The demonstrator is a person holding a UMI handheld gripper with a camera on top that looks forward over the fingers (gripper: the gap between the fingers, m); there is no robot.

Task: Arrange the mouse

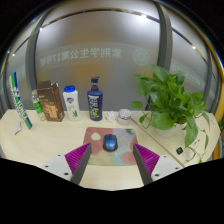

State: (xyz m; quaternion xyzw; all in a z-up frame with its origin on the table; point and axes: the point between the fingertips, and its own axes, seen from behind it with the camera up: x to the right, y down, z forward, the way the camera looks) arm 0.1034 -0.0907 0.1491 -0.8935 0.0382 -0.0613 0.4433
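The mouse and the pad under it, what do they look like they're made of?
The mouse looks like matte grey-blue plastic, with a smooth, dull shell. The mouse pad seems soft fabric or rubber: flat, reddish, no shine. Both lie just ahead of the open gripper.

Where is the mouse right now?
In the gripper view, the mouse sits on a small mouse pad on the desk, between and just ahead of the open gripper.

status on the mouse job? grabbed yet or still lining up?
Done: the gripper is lined up, with the mouse just ahead of its fingertips on the mouse pad.
In hand: nothing; the fingers are open, pink pads clear of the mouse.
Left: close on it and place it. The bottles and plant stand beyond on the table.
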